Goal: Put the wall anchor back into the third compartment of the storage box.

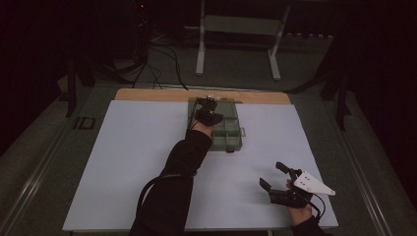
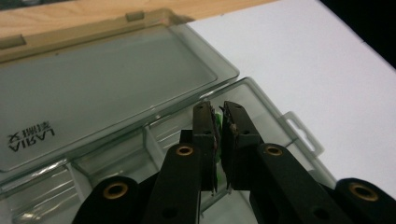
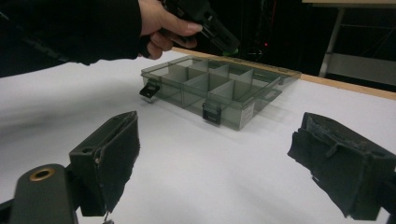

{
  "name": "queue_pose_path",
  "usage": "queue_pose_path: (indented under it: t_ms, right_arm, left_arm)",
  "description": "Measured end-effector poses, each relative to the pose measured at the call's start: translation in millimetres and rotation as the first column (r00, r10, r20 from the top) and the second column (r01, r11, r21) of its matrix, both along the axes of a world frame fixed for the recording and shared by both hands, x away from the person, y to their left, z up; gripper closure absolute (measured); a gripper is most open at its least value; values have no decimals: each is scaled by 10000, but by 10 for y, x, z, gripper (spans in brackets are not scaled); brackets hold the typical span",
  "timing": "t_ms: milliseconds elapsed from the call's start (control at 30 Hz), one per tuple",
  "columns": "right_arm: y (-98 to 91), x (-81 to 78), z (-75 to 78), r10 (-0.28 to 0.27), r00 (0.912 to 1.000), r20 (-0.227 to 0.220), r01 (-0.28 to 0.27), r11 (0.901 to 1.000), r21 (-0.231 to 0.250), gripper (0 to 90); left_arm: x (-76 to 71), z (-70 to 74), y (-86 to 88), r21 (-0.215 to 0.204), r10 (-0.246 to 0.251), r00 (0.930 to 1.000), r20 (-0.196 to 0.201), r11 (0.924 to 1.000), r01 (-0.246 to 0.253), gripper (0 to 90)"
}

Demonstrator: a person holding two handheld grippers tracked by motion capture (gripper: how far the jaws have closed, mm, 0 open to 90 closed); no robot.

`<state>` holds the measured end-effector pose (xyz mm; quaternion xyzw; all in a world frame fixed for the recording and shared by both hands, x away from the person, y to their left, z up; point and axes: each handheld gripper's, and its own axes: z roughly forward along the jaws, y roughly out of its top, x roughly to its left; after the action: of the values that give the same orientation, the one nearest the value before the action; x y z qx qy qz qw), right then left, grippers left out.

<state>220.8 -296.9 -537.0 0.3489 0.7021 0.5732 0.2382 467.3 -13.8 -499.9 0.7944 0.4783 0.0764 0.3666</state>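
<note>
A translucent grey compartment box [image 1: 229,138] lies open at the back middle of the white sheet, its lid [image 2: 102,93] folded flat toward the far edge. My left gripper [image 2: 219,108] hangs just above a corner compartment of the box [image 2: 261,95], shut on a small green piece [image 2: 215,122] pinched between its pads. From above, that left gripper [image 1: 205,110] is over the box's back left part. In the right gripper view the left gripper [image 3: 229,44] hovers over the box [image 3: 219,88]. My right gripper [image 1: 270,173] rests near the front right, wide open with nothing between its fingers.
A white sheet [image 1: 133,162] covers the table, with a wooden strip [image 1: 147,94] along its far edge. The box has dark latches [image 3: 211,113] on its near side and a hang tab [image 2: 301,133]. A metal frame [image 1: 236,29] and cables stand on the floor behind.
</note>
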Motion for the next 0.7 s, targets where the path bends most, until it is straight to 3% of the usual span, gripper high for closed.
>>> queue_pose_path:
  t_ms: [200, 267, 500, 600, 700]
  right_arm:
    - [1, 5, -5, 6, 10000, -23, -6, 10000, -26, 133]
    - [2, 6, -6, 12, 10000, -40, -12, 10000, -48, 133]
    - [-5, 7, -7, -7, 10000, -17, 7, 10000, -52, 133]
    - [-4, 6, -7, -7, 10000, -14, 7, 10000, -50, 133]
    - [1, 1, -4, -8, 10000, -19, 8, 10000, -73, 133]
  left_arm:
    - [6, -104, -42, 346, 2, 9997, -246, 9994, 7, 831]
    - [6, -125, -49, 272, 12, 9996, -266, 9996, -5, 828]
    - [3, -71, -36, 405, 203, 9996, -189, 9990, -195, 541]
    - [-3, -49, -19, 526, 202, 9996, -190, 9984, -192, 495]
    - [-19, -26, -16, 645, 175, 9996, -216, 9978, -160, 332]
